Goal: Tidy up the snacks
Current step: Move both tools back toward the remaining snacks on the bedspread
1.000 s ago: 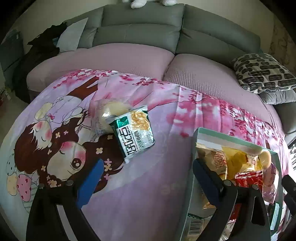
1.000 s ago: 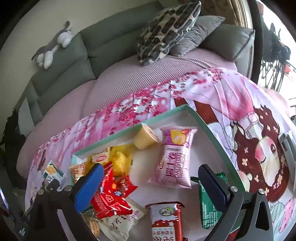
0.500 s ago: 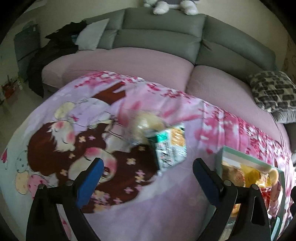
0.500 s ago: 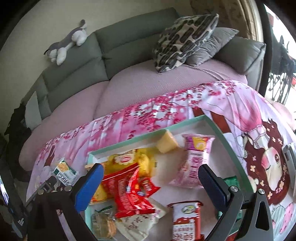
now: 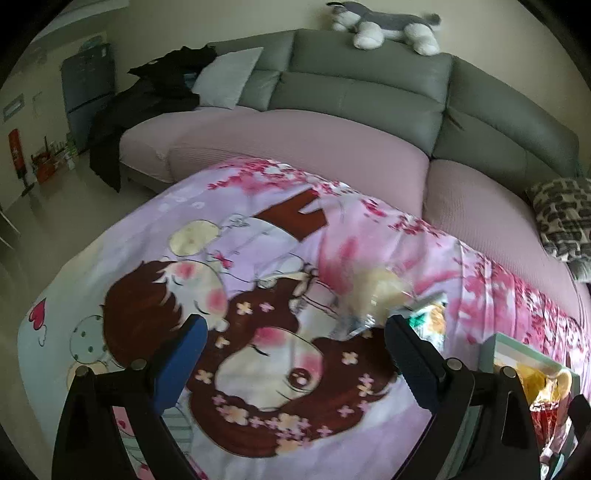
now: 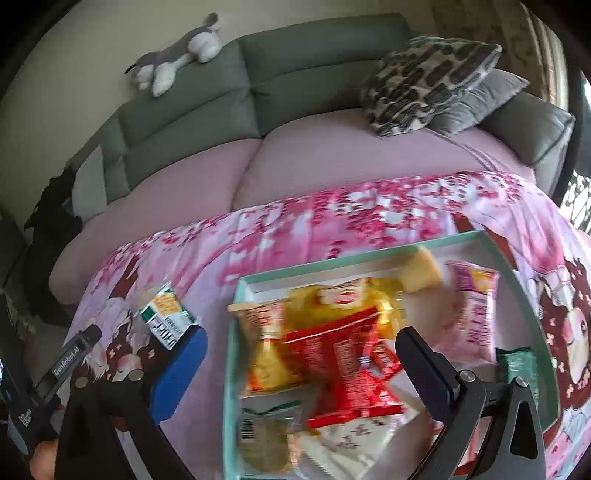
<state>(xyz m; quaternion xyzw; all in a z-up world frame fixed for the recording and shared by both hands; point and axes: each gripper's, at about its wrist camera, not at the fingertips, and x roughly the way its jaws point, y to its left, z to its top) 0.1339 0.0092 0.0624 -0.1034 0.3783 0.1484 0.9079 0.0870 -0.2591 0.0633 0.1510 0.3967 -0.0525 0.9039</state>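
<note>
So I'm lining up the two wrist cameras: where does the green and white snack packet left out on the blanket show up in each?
Left wrist: green and white packet at centre-right, partly behind the right fingertip.
Right wrist: same packet at left, beside the tray.
Shared landmark: plush husky atop the sofa back.

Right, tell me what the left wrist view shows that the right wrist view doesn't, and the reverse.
Only the left wrist view: the clear-wrapped pale snack lying on the cartoon blanket, and floor clutter at far left.

Only the right wrist view: the tray's full contents, including the pink packet, red packet and yellow cup.

Both: the green-and-white packet on the blanket outside the tray, the grey sofa, the plush dog, and each open, empty hand-held gripper: left, right.
</note>
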